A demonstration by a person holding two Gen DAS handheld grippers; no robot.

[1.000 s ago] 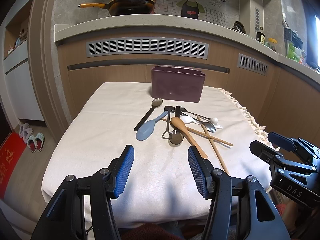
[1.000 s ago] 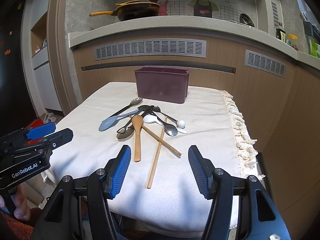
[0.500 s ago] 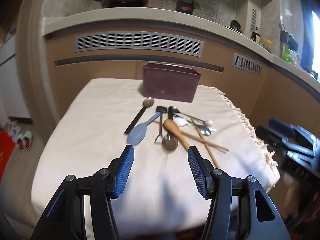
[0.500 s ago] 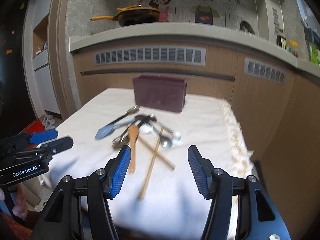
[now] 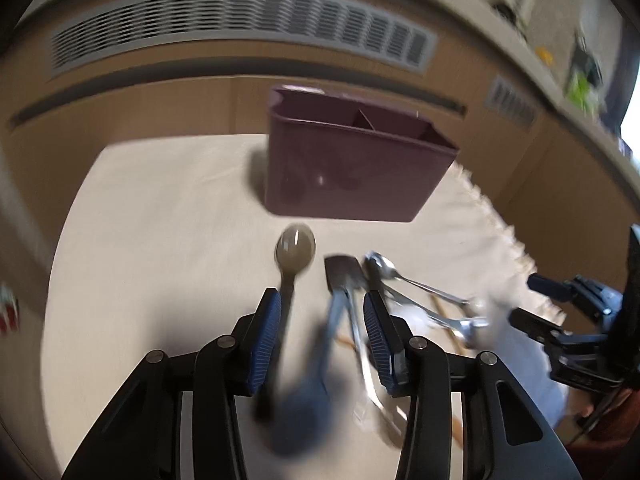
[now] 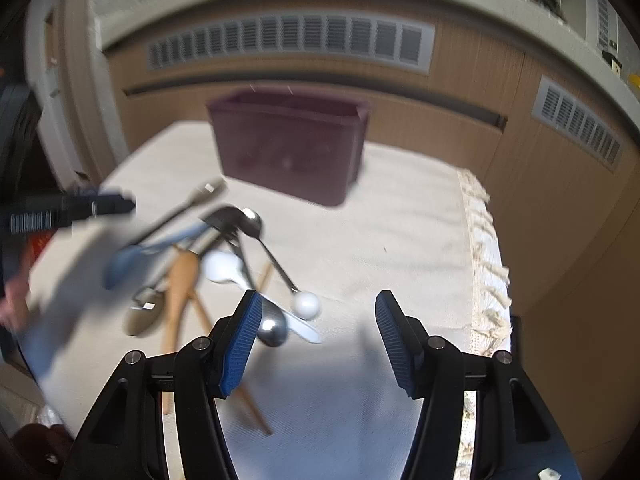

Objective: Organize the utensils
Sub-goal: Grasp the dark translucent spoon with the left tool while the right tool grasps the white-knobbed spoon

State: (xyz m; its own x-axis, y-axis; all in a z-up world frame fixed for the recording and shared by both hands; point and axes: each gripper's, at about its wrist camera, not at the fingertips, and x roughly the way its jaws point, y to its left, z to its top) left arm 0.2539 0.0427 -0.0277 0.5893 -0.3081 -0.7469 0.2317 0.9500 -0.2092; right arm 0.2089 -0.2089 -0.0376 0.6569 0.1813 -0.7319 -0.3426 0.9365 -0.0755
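Closing on the pile, the left tool (image 5: 322, 334) has dropped low over the bench since a second ago, when both tools hung back at the near edge. Its jaws stand wide and empty, straddling the dark-handled spoon (image 5: 295, 250) and the blue spoon (image 5: 308, 408), whose shafts run between the pads. The right tool (image 6: 318, 340) has also come forward, wide and empty, its left pad (image 6: 240, 344) just beside a steel spoon (image 6: 272, 326) at 6 o'clock of the heap. Both views are smeared by motion, so fine contact cannot be judged.

That advance suggests the first pick is in hand; nothing has gone into the bin (image 5: 352, 164) yet. It stands upright at 12 o'clock of the pile, divided into compartments, apparently empty.

Still heaped are the wooden spoon (image 6: 182, 276), chopsticks (image 6: 208, 320), white spoon (image 6: 222, 266) and a ball-ended spoon (image 6: 306, 305), crossing one another; lifting one may drag its neighbours.

A cream cloth (image 6: 400, 216) with a fringed edge at 3 o'clock covers the bench. Beyond rises a wood-panelled counter front with grey vents (image 6: 288, 40).
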